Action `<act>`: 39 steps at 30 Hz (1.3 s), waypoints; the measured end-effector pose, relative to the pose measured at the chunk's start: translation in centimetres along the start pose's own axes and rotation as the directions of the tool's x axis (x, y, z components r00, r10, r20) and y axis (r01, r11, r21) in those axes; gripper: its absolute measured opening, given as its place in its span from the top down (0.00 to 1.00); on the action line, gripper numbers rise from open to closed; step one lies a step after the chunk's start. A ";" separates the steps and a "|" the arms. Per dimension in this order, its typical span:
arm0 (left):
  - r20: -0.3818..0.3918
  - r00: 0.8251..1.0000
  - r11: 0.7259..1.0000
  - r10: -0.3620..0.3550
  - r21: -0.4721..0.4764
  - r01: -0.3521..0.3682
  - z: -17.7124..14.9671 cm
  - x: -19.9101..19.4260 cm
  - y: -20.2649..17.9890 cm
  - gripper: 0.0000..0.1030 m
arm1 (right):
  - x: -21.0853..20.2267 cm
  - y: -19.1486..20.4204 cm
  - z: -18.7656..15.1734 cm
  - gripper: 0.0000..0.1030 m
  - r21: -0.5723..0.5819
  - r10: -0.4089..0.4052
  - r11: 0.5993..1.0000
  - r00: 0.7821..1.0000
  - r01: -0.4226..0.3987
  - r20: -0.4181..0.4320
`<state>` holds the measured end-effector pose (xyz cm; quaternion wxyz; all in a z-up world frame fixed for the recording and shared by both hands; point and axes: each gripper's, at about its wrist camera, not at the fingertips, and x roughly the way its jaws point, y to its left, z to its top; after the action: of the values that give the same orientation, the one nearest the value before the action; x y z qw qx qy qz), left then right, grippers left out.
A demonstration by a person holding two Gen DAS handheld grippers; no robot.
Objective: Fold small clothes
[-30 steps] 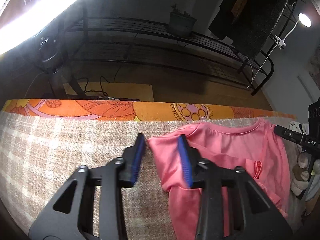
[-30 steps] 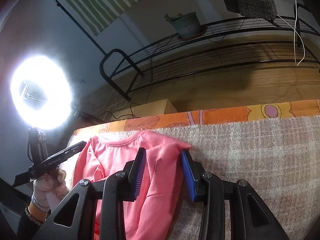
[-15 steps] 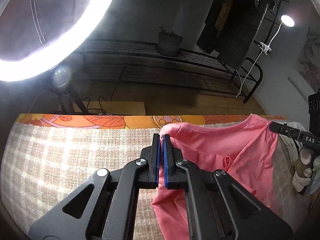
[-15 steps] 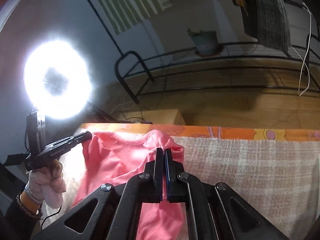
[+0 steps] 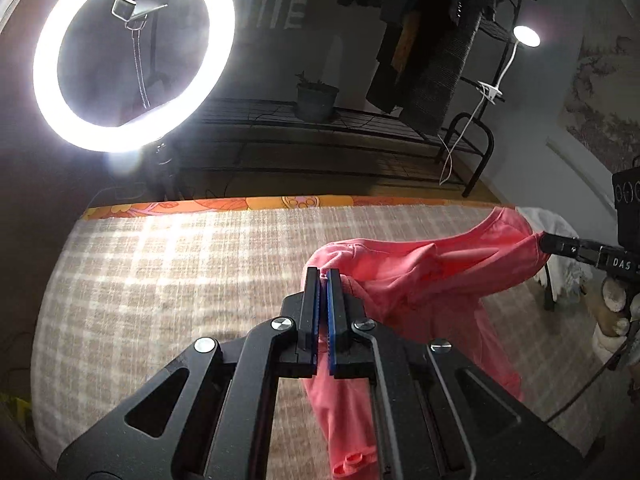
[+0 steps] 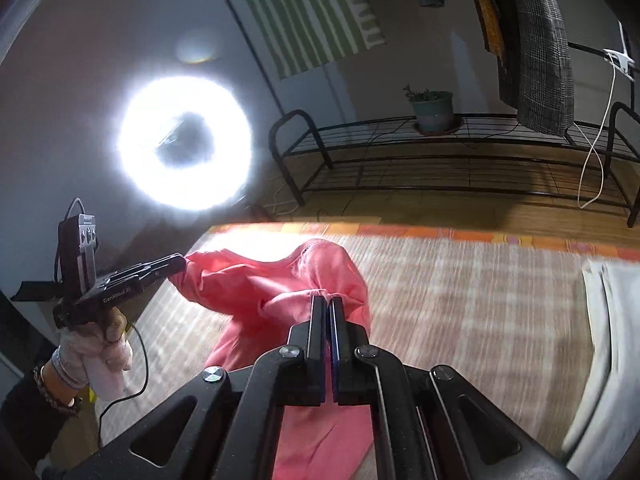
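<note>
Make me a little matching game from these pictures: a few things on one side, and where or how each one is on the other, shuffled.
Things:
1. pink shirt
2. ring light
3. potted plant
4. checked blanket

Places or states:
A. standing on the black wire rack
B. pinched at two spots and hanging between the left gripper and right gripper
C. spread flat over the work surface
D. glowing, at the far left edge of the surface

Pairs: 1-B, 2-D, 3-A, 4-C
</note>
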<state>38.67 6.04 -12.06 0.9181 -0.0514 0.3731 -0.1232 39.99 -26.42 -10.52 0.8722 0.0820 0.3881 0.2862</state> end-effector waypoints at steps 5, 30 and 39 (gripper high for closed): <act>-0.029 0.999 0.997 0.016 0.080 -0.013 -4.7 -3.5 -2.4 1.00 | -2.9 2.4 -4.2 1.00 -0.014 0.002 1.000 1.000 -0.003 -0.021; -0.112 0.990 0.956 0.089 0.288 -0.053 -19.7 -12.9 -4.1 1.00 | -9.5 6.9 -20.5 1.00 -0.287 -0.228 0.937 0.971 0.198 -0.075; -0.178 0.976 0.966 -0.123 -0.247 0.077 -17.8 -12.6 1.1 0.69 | -10.0 8.4 -19.6 0.66 -0.147 -0.091 0.986 0.994 0.080 -0.066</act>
<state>17.79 10.40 -16.55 0.8577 -0.1683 0.4687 -0.1281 16.82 -26.70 -14.57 0.8726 -0.0086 0.4010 0.2786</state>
